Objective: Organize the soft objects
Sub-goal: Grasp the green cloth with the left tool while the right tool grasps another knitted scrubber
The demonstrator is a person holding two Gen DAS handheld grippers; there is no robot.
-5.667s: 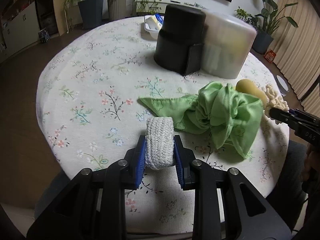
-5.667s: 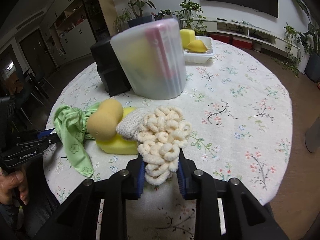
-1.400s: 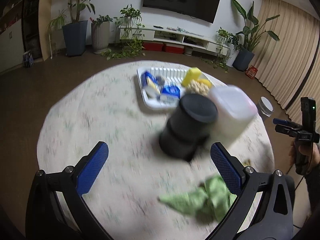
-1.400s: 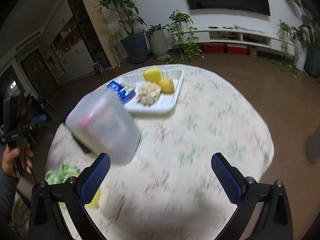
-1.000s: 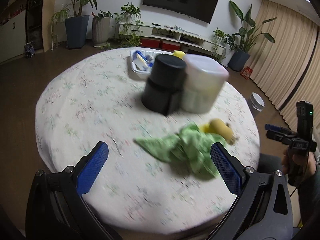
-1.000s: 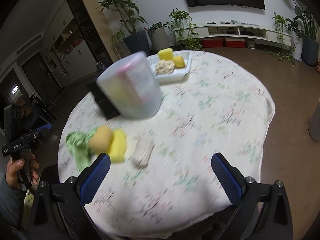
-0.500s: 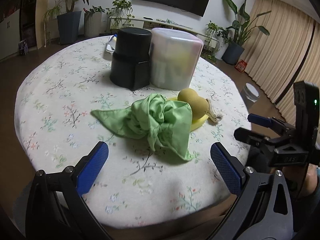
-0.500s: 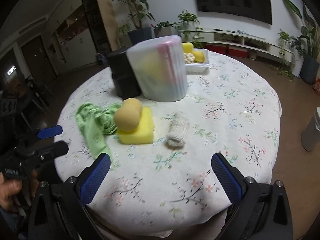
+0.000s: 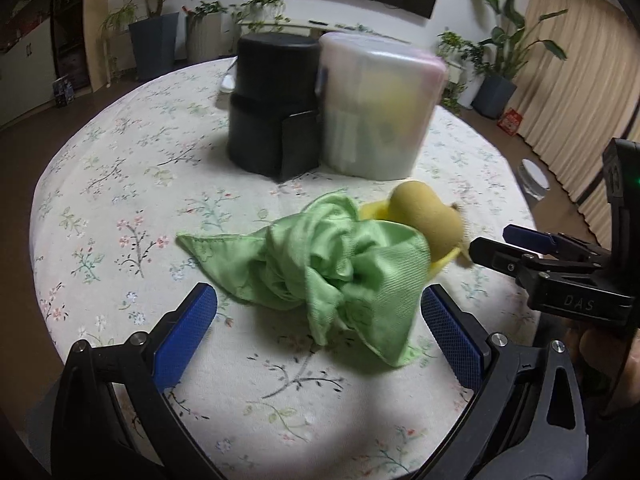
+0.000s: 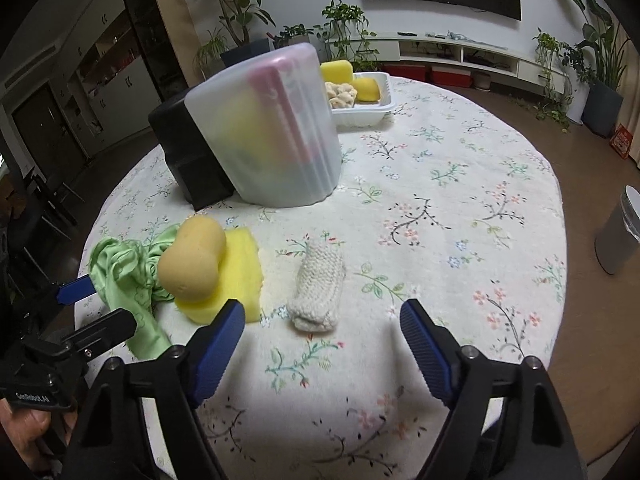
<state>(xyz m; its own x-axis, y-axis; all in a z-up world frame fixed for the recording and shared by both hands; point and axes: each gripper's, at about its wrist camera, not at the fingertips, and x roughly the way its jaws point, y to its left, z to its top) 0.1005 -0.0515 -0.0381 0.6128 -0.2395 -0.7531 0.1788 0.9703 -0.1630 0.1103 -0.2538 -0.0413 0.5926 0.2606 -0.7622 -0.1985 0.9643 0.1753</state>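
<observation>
A crumpled green cloth (image 9: 320,264) lies on the flowered round table (image 9: 120,184); it also shows in the right wrist view (image 10: 124,272). My left gripper (image 9: 320,320) is open and empty, its jaws either side of the cloth's near edge. A tan peanut-shaped sponge (image 10: 192,258) rests on a yellow sponge (image 10: 236,276). A cream knitted pad (image 10: 318,284) lies just beyond my right gripper (image 10: 322,334), which is open and empty. A white tray (image 10: 360,114) at the far side holds yellow sponges and a cream loopy piece.
A black container (image 9: 272,104) and a translucent lidded bin (image 9: 376,104) stand together mid-table, between the soft things and the tray. A grey waste bin (image 10: 618,236) stands on the floor at the right. Plants and a TV shelf line the far wall.
Both grippers came down and closer to the table. The left now frames the green cloth; the right has closed in on the knitted pad, jaws narrower than before.
</observation>
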